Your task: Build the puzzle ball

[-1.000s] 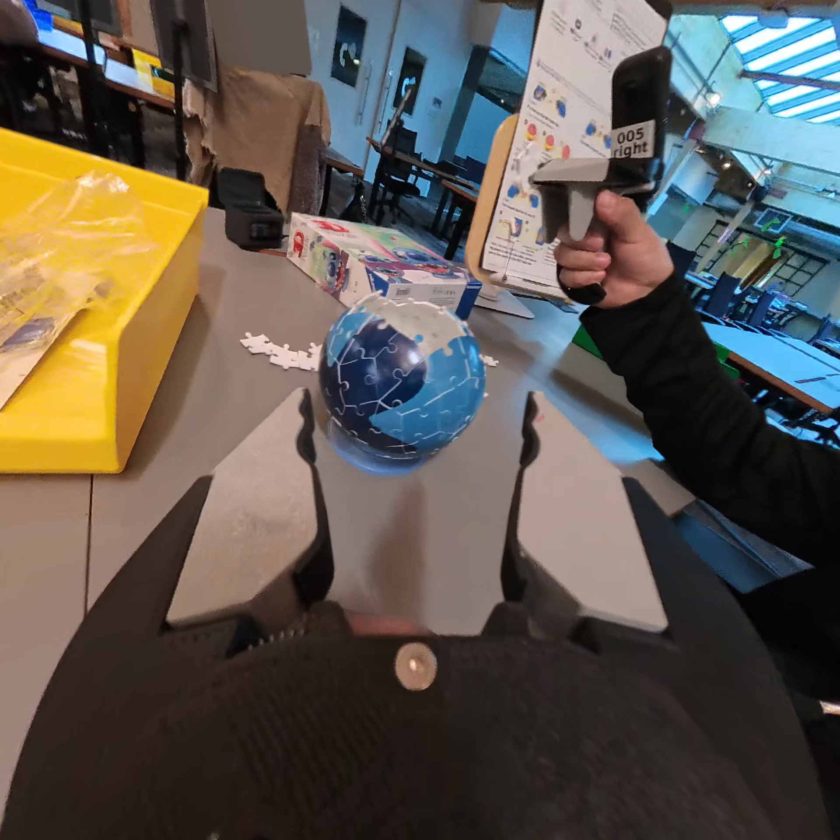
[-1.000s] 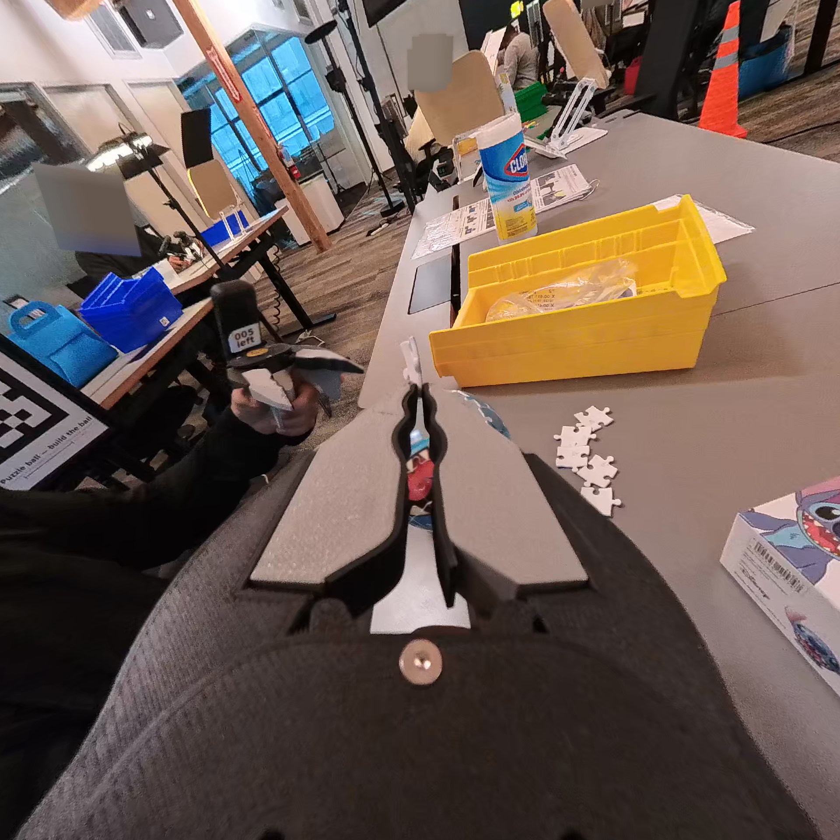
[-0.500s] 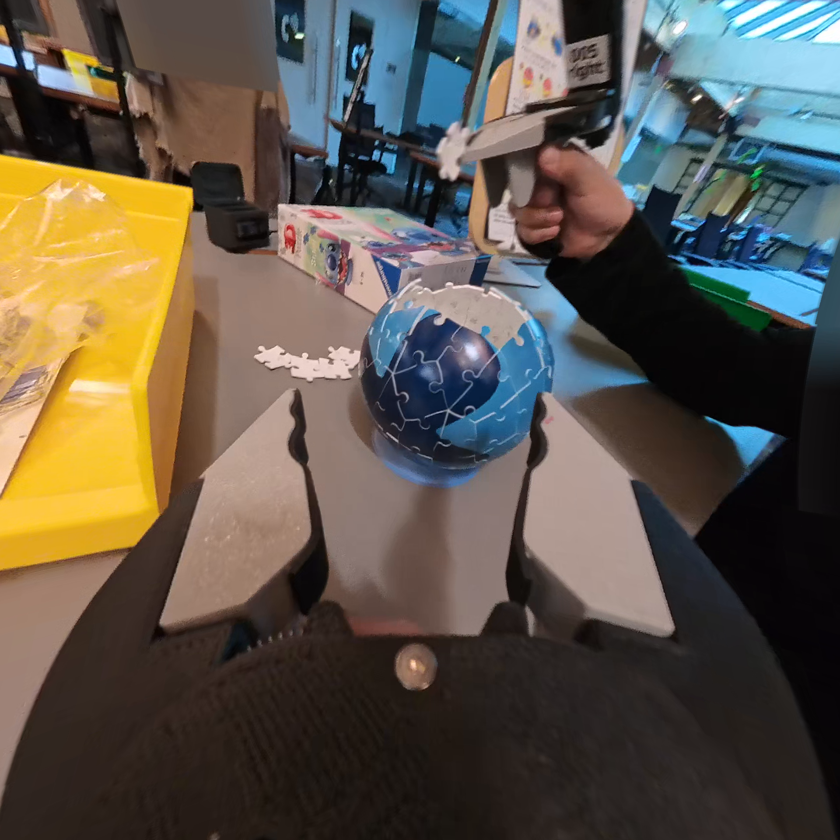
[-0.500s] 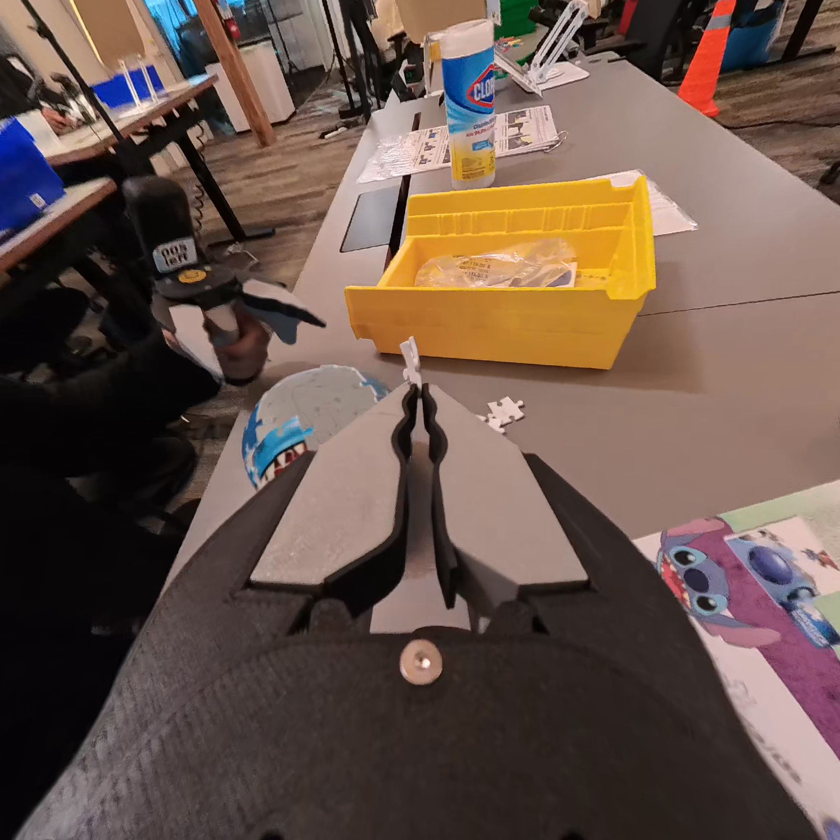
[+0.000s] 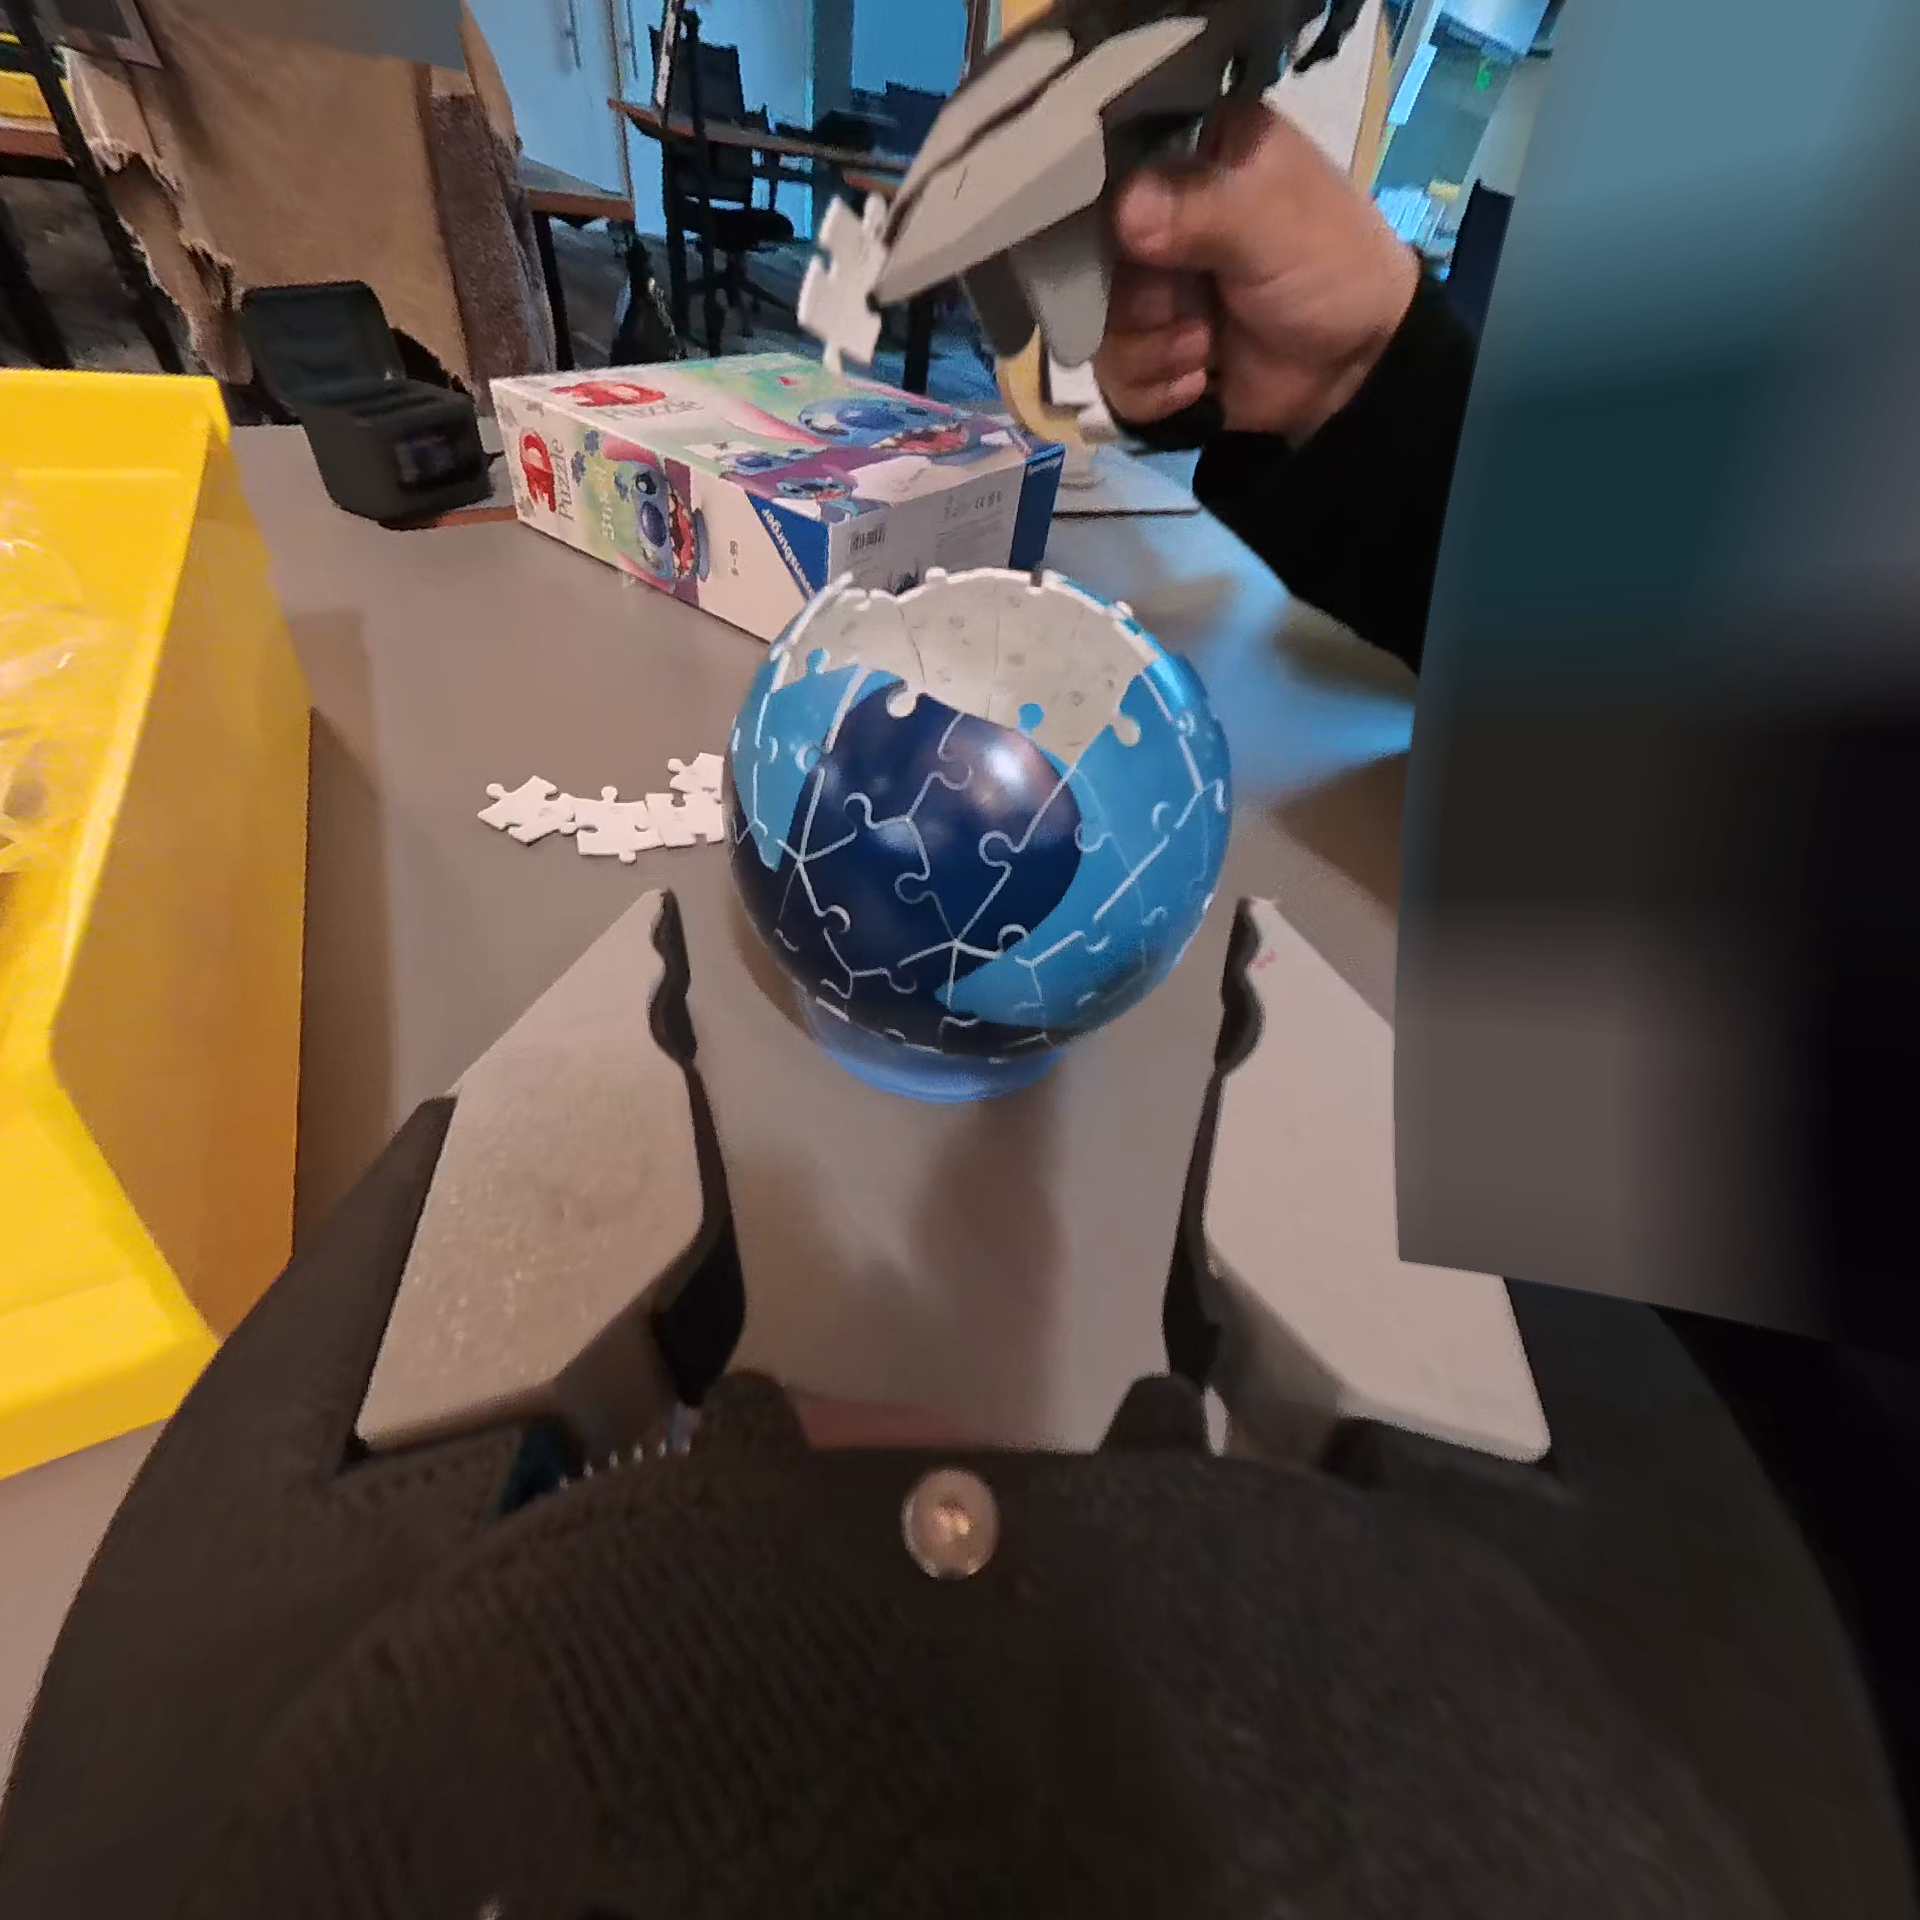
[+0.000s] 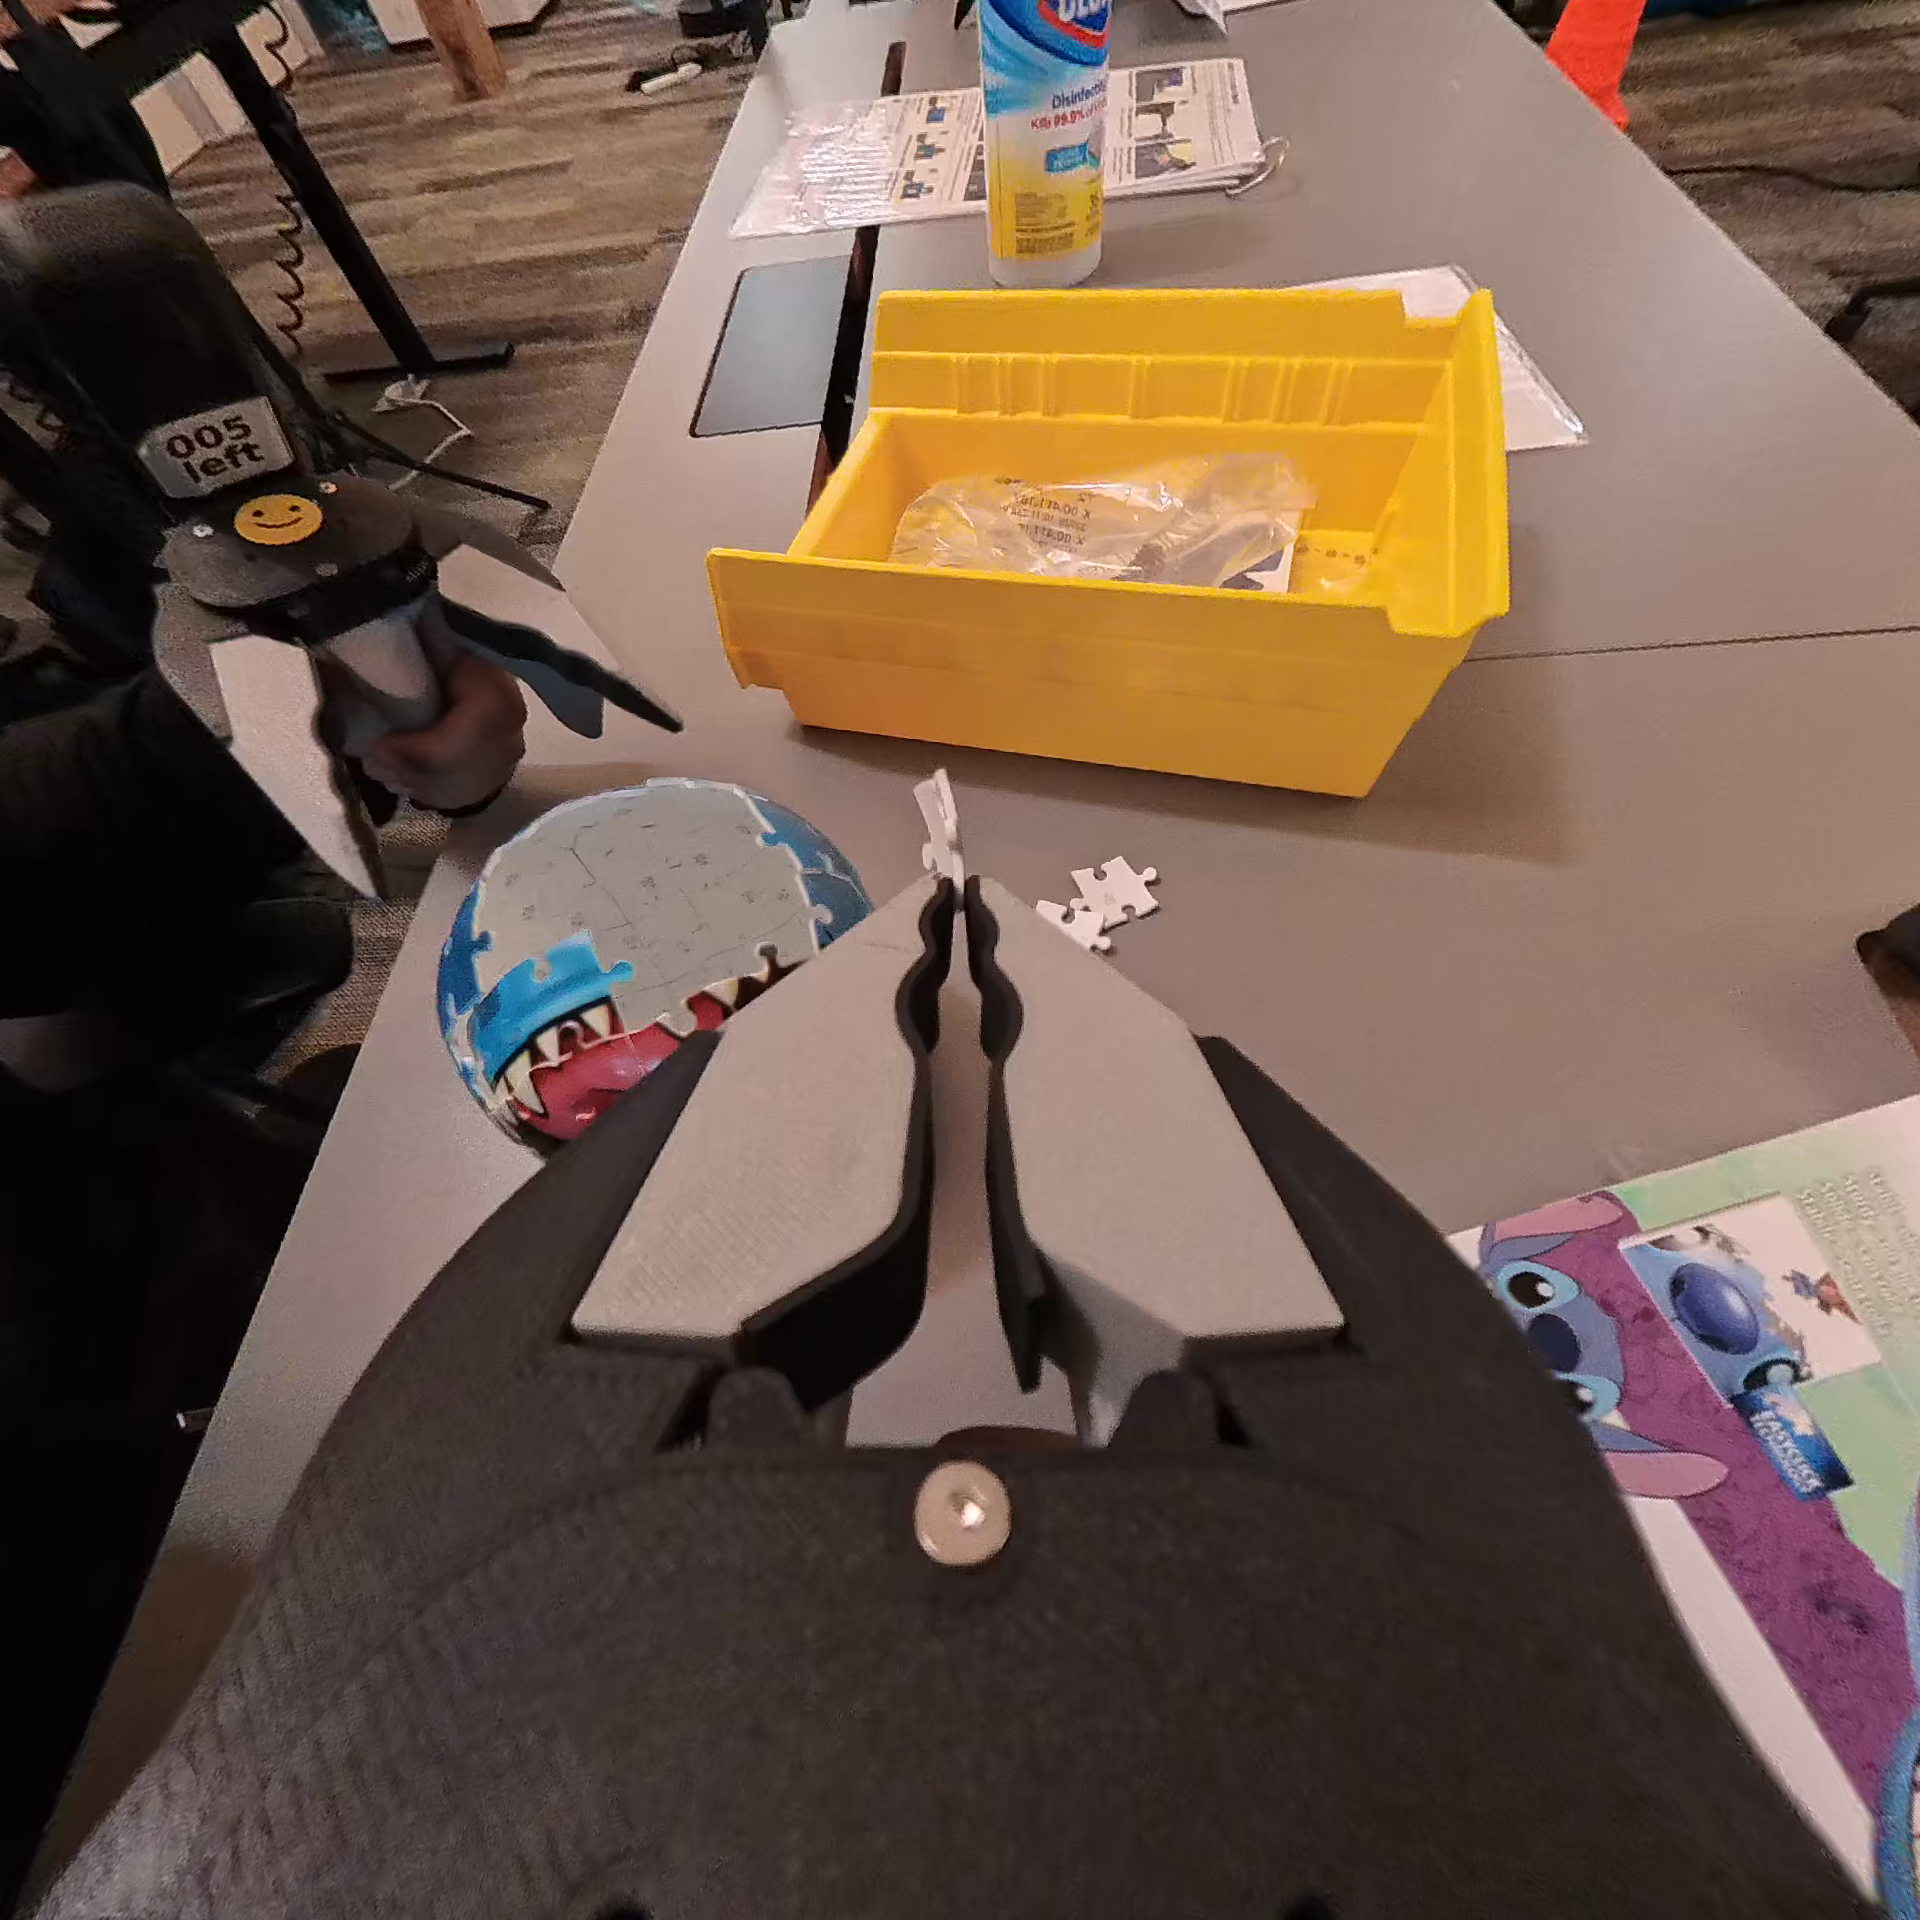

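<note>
The blue puzzle ball (image 5: 977,842) stands on a blue ring base on the grey table, its top open with white piece backs showing. In the right wrist view the ball (image 6: 644,956) lies low left, partly hidden by my finger. My left gripper (image 5: 951,914) is open, its fingers just short of the ball on either side. My right gripper (image 6: 951,888) is shut on a white puzzle piece (image 6: 938,826). In the left wrist view that gripper (image 5: 883,281) holds the piece (image 5: 847,286) in the air above and behind the ball.
A yellow bin (image 6: 1122,644) with a plastic bag stands beyond the ball; it also shows at the left (image 5: 114,831). Loose white pieces (image 5: 613,816) lie beside the ball. The puzzle box (image 5: 769,488) lies behind. A wipes canister (image 6: 1044,135) stands farther back. Tip to tip, the grippers are about 15 cm apart.
My right gripper has swung over toward the ball with the piece and tilted downward. My left gripper has moved closer to the ball, still open.
</note>
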Tool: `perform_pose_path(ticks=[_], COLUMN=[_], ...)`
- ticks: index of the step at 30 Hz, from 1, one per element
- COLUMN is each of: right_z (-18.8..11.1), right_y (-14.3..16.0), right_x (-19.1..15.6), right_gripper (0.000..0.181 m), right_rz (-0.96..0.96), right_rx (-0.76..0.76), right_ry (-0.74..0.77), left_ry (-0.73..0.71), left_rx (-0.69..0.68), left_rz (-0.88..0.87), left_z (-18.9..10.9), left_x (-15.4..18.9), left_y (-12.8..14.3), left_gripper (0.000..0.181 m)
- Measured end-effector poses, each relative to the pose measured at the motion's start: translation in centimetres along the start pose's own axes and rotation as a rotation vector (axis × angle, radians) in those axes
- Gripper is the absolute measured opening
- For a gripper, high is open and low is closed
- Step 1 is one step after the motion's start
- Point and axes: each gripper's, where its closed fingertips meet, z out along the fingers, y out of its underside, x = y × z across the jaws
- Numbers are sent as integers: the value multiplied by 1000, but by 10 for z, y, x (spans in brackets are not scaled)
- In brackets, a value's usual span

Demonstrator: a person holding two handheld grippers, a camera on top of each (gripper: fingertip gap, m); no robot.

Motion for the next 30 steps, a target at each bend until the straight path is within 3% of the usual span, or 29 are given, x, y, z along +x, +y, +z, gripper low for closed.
perform_pose_path(ticks=[14, 30], right_z=[-7, 19], right_y=[1, 8], right_x=[4, -14], right_gripper=[0, 0], right_rz=[-34, -110], right_rx=[-6, -70], right_ry=[-27, -78], left_ry=[-22, -75], left_rx=[-46, -112], left_rz=[28, 99], left_z=[11, 25], left_x=[2, -1], left_y=[11, 27], left_gripper=[101, 101])
